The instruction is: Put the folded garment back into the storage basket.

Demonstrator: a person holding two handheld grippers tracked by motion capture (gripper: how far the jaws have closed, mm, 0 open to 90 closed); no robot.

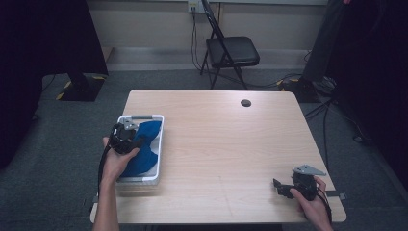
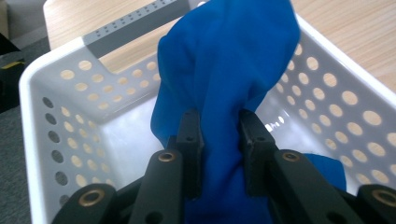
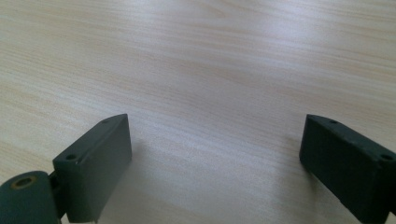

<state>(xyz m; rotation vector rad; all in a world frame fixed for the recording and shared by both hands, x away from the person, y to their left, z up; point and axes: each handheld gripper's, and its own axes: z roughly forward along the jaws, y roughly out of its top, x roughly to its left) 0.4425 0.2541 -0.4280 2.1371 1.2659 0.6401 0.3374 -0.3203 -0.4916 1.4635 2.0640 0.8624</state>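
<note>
Desk (image 1: 216, 159): pale wood-grain top, rounded corners, on grey carpet.

Basket (image 1: 159, 139): white plastic, rectangular, walls pierced with round holes, grey handle bar on the short wall at its far end. It stands at the desk's left edge, long side running along that edge, nearer the near-left corner than the far one. In the left gripper view its wall (image 2: 56, 116) and grey handle rise behind the cloth.

Blue cloth (image 1: 144, 149): one piece, plain bright blue, bunched. It lies inside the basket, filling most of its length, with one fold drawn up above the rim. In the left gripper view the raised fold (image 2: 229, 70) stands as a twisted column from the basket floor, with more cloth lying low to the right.

Left gripper (image 1: 126, 139): black, held in the person's left hand (image 1: 115, 161), over the basket's left wall, pointed into it. Its jaws stand narrow and are clamped on the blue cloth; in the left gripper view (image 2: 219, 140) both pads press on the sides of the raised fold.

Right gripper (image 1: 280, 188): black with a grey three-cornered plate on top, held in the person's right hand (image 1: 312, 204) near the desk's near-right corner, pointed left along the near edge. Its jaws stand wide apart; in the right gripper view (image 3: 215, 158) bare desk wood lies between them, nothing held.

Small dark round disc (image 1: 246, 102): on the desk near the far edge, right of its middle, well apart from basket and grippers.

Black folding chair (image 1: 230, 50): on the floor beyond the desk's far edge.
</note>
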